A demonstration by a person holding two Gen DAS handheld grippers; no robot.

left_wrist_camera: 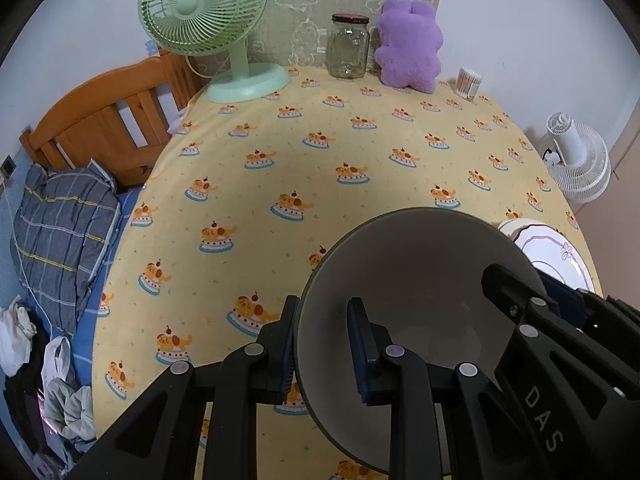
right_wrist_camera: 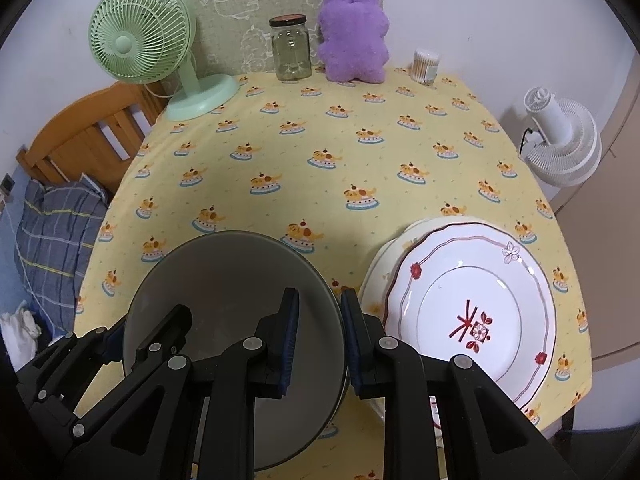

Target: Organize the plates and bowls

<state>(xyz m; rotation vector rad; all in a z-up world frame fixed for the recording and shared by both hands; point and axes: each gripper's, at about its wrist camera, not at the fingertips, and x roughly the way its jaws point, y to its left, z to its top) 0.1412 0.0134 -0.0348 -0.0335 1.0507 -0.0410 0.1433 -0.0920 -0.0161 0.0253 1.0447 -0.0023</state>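
A grey bowl (left_wrist_camera: 420, 280) (right_wrist_camera: 224, 280) sits near the front of the yellow tablecloth (left_wrist_camera: 320, 152) (right_wrist_camera: 320, 152). My left gripper (left_wrist_camera: 326, 344) straddles the bowl's left rim, one finger outside and one inside, with a visible gap. My right gripper (right_wrist_camera: 320, 340) straddles the bowl's right rim in the same way, jaws apart. Each gripper shows in the other's view: the right gripper (left_wrist_camera: 560, 328) at the bowl's right side and the left gripper (right_wrist_camera: 132, 340) at its left side. A white plate with red flowers (right_wrist_camera: 472, 308) (left_wrist_camera: 556, 252) lies on a cream plate (right_wrist_camera: 384, 256) right of the bowl.
At the table's far edge stand a green fan (left_wrist_camera: 208, 20) (right_wrist_camera: 144, 36), a glass jar (left_wrist_camera: 349, 46) (right_wrist_camera: 290, 48), a purple plush toy (left_wrist_camera: 408, 44) (right_wrist_camera: 354, 36) and a cotton-swab tub (left_wrist_camera: 469, 82) (right_wrist_camera: 426, 65). A wooden bed frame (left_wrist_camera: 100, 120) is left, a white fan (right_wrist_camera: 560, 140) right.
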